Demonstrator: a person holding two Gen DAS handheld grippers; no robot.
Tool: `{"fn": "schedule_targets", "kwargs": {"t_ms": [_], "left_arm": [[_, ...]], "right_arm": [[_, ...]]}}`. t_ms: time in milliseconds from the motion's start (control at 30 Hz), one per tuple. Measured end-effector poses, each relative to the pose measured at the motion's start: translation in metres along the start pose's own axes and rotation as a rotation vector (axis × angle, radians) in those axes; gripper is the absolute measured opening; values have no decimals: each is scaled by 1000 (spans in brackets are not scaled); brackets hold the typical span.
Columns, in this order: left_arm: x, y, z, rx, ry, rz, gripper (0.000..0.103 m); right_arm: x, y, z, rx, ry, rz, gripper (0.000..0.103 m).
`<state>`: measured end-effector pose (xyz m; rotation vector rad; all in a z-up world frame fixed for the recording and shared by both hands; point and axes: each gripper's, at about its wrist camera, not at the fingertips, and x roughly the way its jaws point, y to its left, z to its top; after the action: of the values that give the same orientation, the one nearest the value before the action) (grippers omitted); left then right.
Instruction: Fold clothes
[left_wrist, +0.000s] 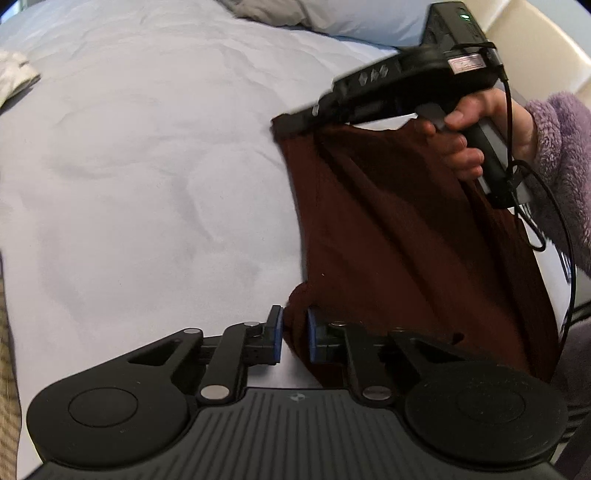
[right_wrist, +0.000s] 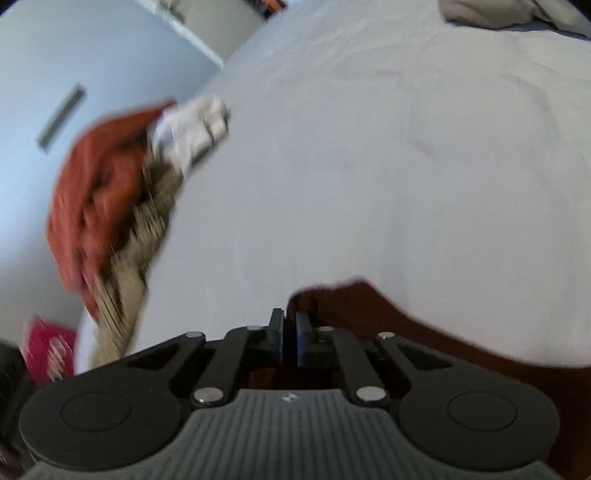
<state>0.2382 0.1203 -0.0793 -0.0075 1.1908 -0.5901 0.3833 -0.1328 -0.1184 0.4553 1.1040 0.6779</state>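
Gripping one corner of the maroon garment (left_wrist: 388, 229), the left tongs (left_wrist: 294, 334) pinch it while the right tongs (right_wrist: 290, 338) clench another corner, holding it above the bed (left_wrist: 147, 166); no fold shows yet. A clothes pile (right_wrist: 122, 192) waits at the far edge.

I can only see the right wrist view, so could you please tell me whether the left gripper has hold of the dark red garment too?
Observer: Yes, the left gripper is closed on a lower corner of the dark red garment.
Operator: Thank you; how does the cloth hang between the two?
Observer: It hangs as a sheet from the right gripper, raised above the bed.
Operator: Is the person visible?
Observer: Only the right hand, in a fuzzy purple sleeve.
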Motion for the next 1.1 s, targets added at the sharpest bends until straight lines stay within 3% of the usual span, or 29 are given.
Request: {"fn": "schedule_targets", "kwargs": {"t_ms": [67, 300, 467, 500, 567, 600, 633, 833, 1100], "left_arm": [[-2, 1, -1, -24, 11, 11, 9], [-8, 0, -1, -62, 28, 27, 9], [-20, -4, 1, -50, -16, 62, 15], [-24, -5, 2, -47, -24, 80, 21], [-34, -8, 5, -44, -57, 113, 33], [-40, -12, 6, -46, -78, 120, 39], [-45, -17, 8, -47, -97, 117, 40], [-71, -68, 9, 12, -181, 90, 40], [-83, -145, -11, 89, -241, 37, 40]], "right_arm": [[-3, -5, 2, 30, -49, -29, 2], [-7, -2, 0, 28, -79, -100, 3], [-33, 0, 0, 35, -115, -113, 10], [-40, 3, -1, 20, -110, -120, 12], [-61, 10, -7, -9, -111, -138, 24], [-73, 12, -10, -21, -115, -144, 40], [-85, 15, -14, -30, -118, -152, 43], [-167, 23, -64, -60, -128, -245, 43], [-254, 27, -173, -60, -146, -419, 43]]}}
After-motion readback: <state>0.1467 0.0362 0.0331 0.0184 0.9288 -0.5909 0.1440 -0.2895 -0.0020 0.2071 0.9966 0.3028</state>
